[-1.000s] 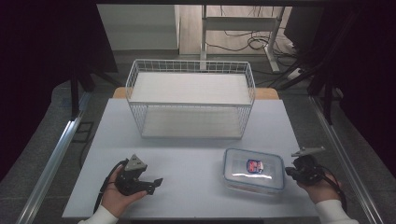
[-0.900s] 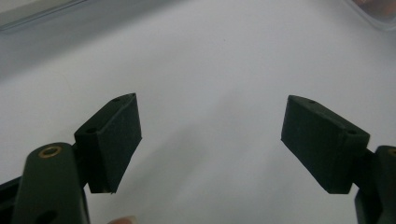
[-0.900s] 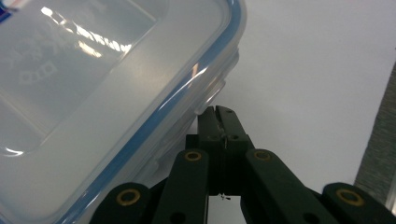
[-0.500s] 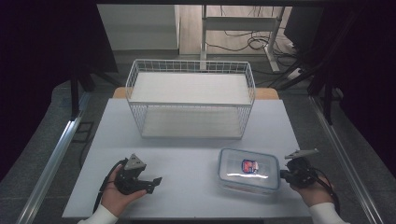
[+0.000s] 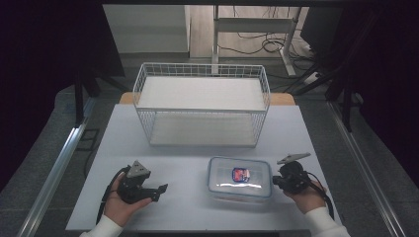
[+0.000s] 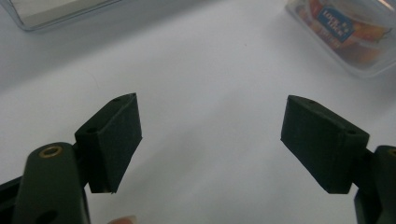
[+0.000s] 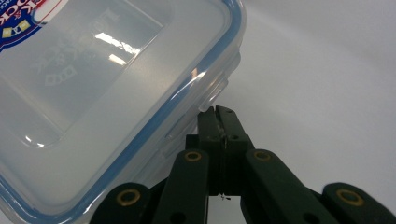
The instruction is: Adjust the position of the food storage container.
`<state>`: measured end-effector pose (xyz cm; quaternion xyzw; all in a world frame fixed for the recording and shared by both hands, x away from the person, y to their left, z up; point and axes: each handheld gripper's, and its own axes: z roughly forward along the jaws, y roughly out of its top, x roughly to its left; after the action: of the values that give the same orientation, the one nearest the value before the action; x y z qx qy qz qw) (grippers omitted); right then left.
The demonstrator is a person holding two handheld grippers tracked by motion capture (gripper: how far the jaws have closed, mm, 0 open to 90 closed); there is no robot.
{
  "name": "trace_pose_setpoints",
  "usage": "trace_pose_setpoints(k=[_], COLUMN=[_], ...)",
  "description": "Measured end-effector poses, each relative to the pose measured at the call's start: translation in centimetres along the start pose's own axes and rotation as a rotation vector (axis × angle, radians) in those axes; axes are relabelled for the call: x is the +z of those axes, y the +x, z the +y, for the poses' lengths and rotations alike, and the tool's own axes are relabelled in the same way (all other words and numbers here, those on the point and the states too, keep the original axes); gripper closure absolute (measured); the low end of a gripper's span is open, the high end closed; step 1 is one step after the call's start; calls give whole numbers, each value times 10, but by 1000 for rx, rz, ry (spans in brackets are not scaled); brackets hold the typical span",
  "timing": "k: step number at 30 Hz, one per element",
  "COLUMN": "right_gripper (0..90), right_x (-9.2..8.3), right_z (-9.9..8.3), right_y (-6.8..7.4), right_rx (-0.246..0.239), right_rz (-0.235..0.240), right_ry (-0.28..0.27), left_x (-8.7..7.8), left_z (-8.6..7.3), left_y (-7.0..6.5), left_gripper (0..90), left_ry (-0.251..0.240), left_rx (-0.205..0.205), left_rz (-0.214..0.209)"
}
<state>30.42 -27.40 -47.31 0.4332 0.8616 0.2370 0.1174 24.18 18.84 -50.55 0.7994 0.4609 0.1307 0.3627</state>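
- Since the earlier frames the right claw (image 5: 274, 180) has moved to the left along the desk (image 5: 188, 163), and the clear box (image 5: 240, 177) has also shifted a little to the left; the left claw (image 5: 157, 191) has stayed at the same place.
- In the high view, the 2 hands come in from the near edge of the desk, each one holding its claw just above the white surface.
- The left claw stands wide open, with nothing between its 2 black pads (image 6: 114, 140); in the left gripper view only the bare desk is seen between them, and the clear box (image 6: 348, 32) is farther off at the upper right.
- The right claw (image 7: 219, 123) is fully closed, the 2 jaws pressed together, and it holds nothing.
- In the right gripper view its tip is just at the side latch of the clear box (image 7: 102, 93), under the blue-edged lid; if it really touches the latch I cannot tell.
- The clear box lies flat on the near right part of the desk, between the 2 hands and closer to the right one, with a red and blue label on its lid.
- Farther back, at the middle of the desk, stands a white wire basket (image 5: 202, 106), well apart from the box.
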Motion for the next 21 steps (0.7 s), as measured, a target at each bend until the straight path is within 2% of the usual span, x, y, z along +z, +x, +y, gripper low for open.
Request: trace_pose_setpoints(k=[5, 12, 16, 18, 21], right_gripper=[891, 891, 891, 891, 890], right_x=[11, 26, 34, 36, 36], right_z=[14, 32, 42, 45, 44], right_y=[13, 38, 50, 55, 56], right_rx=[-18, -66, -105, -108, -123], right_rz=[45, 79, 82, 85, 89], right_ry=[-14, -29, -47, -50, -67], left_x=[1, 2, 3, 3, 2], left_z=[0, 0, 0, 0, 0], left_y=[0, 1, 2, 2, 3], left_gripper=[200, 200, 197, 196, 196], left_ry=[4, 3, 8, 7, 5], left_rx=[3, 6, 6, 11, 10], left_rz=[1, 3, 6, 8, 4])
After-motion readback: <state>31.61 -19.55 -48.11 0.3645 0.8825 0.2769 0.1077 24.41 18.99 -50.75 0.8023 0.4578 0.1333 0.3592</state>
